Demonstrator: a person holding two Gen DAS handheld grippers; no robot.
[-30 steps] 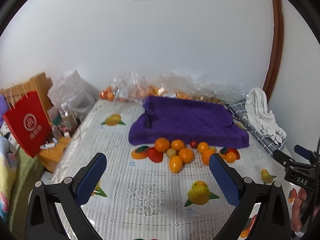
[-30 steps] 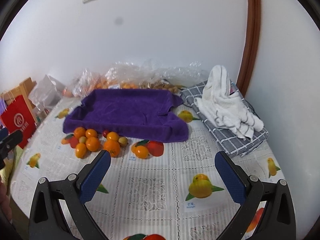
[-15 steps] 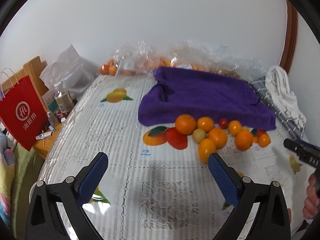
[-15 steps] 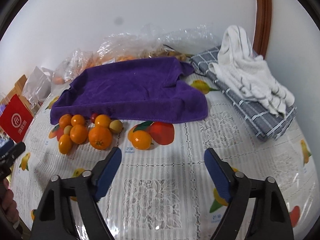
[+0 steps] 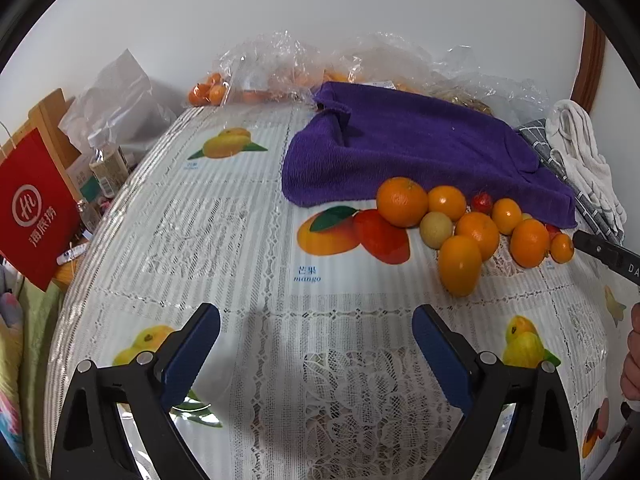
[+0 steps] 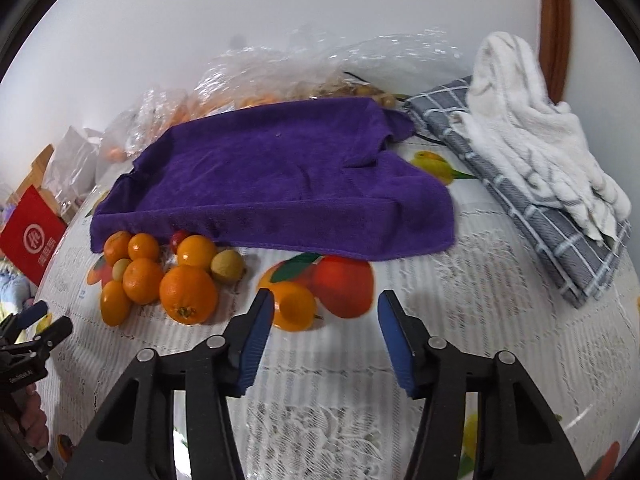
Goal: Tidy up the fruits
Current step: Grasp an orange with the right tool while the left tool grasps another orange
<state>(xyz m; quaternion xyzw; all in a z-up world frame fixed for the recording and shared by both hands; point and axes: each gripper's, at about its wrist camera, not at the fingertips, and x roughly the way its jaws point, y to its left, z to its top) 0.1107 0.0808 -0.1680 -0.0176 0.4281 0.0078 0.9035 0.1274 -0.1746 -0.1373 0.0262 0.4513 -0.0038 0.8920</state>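
Observation:
A cluster of oranges (image 5: 460, 224) with a small red fruit (image 5: 481, 202) and a pale yellow fruit (image 5: 436, 224) lies on the tablecloth in front of a purple towel (image 5: 416, 152). The cluster also shows in the right wrist view (image 6: 160, 276). One small orange (image 6: 294, 306) lies apart, just ahead of my right gripper (image 6: 325, 320), which is open and empty, its left finger beside that fruit. My left gripper (image 5: 316, 344) is open and empty, over bare cloth short and left of the cluster.
A purple towel (image 6: 280, 176) drapes over something boxy. Clear plastic bags of fruit (image 5: 280, 72) stand at the wall. A grey checked cloth (image 6: 532, 216) with a white towel (image 6: 532, 128) lies right. A red paper bag (image 5: 32, 212) and bottles stand off the left table edge.
Both grippers have moved forward and down toward the fruit. The right gripper's fingers have narrowed and now sit beside the lone small orange.

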